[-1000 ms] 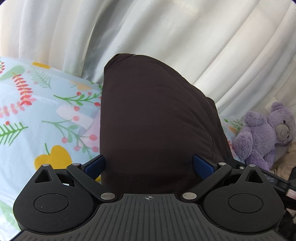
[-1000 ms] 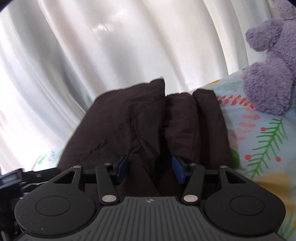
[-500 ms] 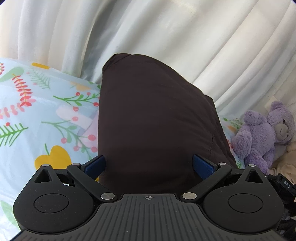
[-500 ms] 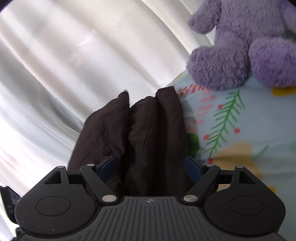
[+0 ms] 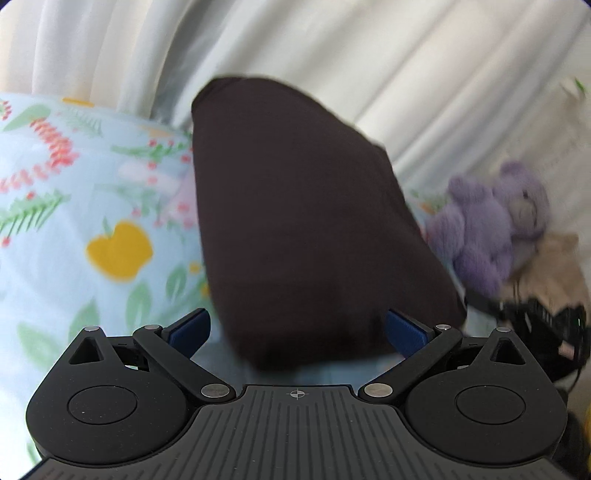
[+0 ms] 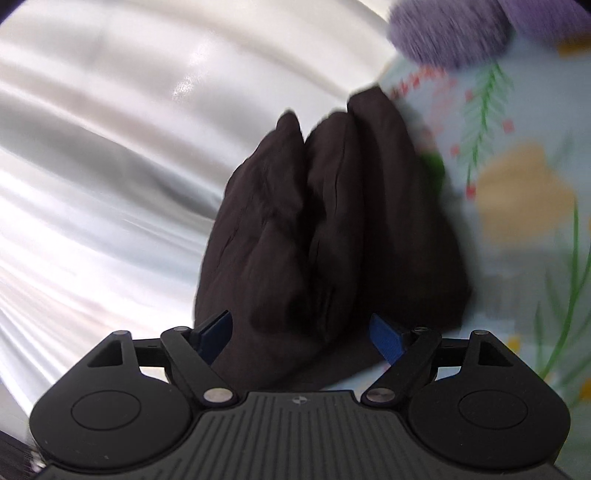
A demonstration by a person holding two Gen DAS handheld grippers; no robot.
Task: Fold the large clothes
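Observation:
A folded dark brown garment lies on a floral light-blue bedsheet. In the left wrist view its smooth top faces me and its near edge sits just ahead of my left gripper, which is open and holds nothing. In the right wrist view the garment shows its stacked folded layers side on. My right gripper is open, its blue pads either side of the garment's near end, not pinching it.
White curtains hang behind the bed. A purple teddy bear sits to the right of the garment, also at the top of the right wrist view. Beige fabric and black cables lie near the bear.
My right gripper has opened and let go of the garment, then tilted and drawn back. My left gripper stayed open and pulled back, exposing the garment's near edge and sheet below it.

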